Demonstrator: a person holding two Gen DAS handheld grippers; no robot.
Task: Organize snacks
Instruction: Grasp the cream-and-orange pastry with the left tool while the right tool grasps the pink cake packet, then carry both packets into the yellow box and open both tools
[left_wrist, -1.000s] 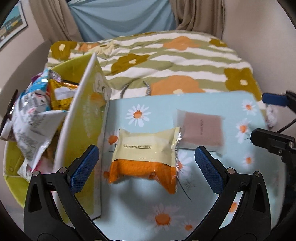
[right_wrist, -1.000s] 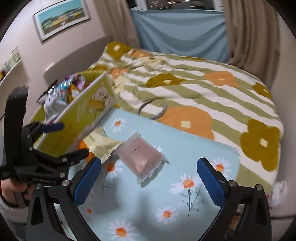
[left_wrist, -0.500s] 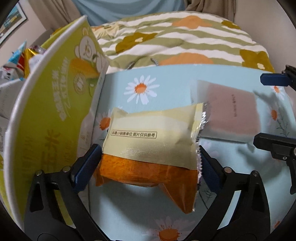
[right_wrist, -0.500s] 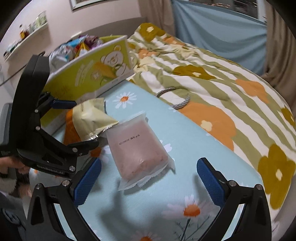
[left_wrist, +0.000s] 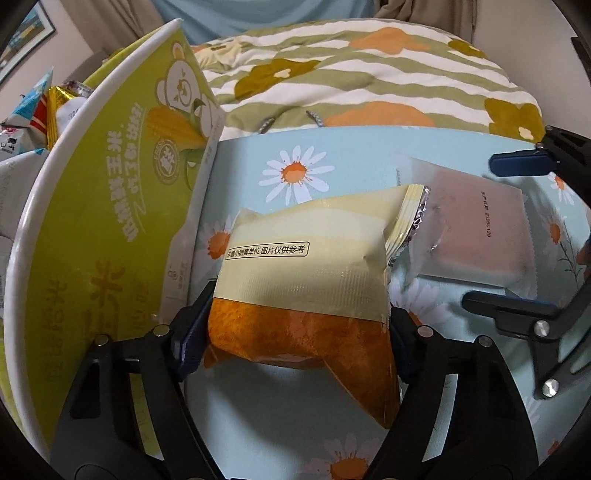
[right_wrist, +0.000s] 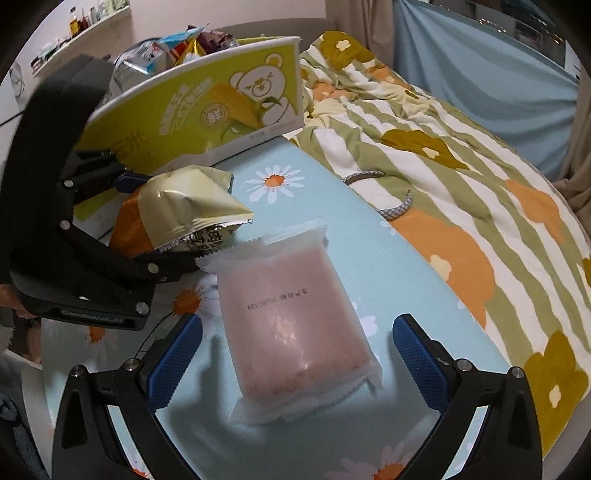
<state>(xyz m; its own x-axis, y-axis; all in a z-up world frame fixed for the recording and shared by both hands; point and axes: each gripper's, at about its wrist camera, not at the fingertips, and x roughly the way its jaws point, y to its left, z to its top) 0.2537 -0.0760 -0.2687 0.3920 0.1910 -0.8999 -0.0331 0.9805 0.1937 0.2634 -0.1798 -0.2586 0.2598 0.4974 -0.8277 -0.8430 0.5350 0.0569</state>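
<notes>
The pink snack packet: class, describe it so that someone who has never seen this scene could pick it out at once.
On the bed with the striped flowered quilt lies a pale blue daisy-print board. On it, right of the green bear-printed box, are two packets. The pink snack packet lies flat between the right gripper fingers; unlike the yellow-and-orange packet, its wrapper is frosted and translucent, with pink contents.

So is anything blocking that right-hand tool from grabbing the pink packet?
Nothing visible. The pink packet lies flat on the daisy-print surface between the open fingers of the right gripper. The yellow-orange snack, held by the left gripper, overlaps only its far corner.
</notes>
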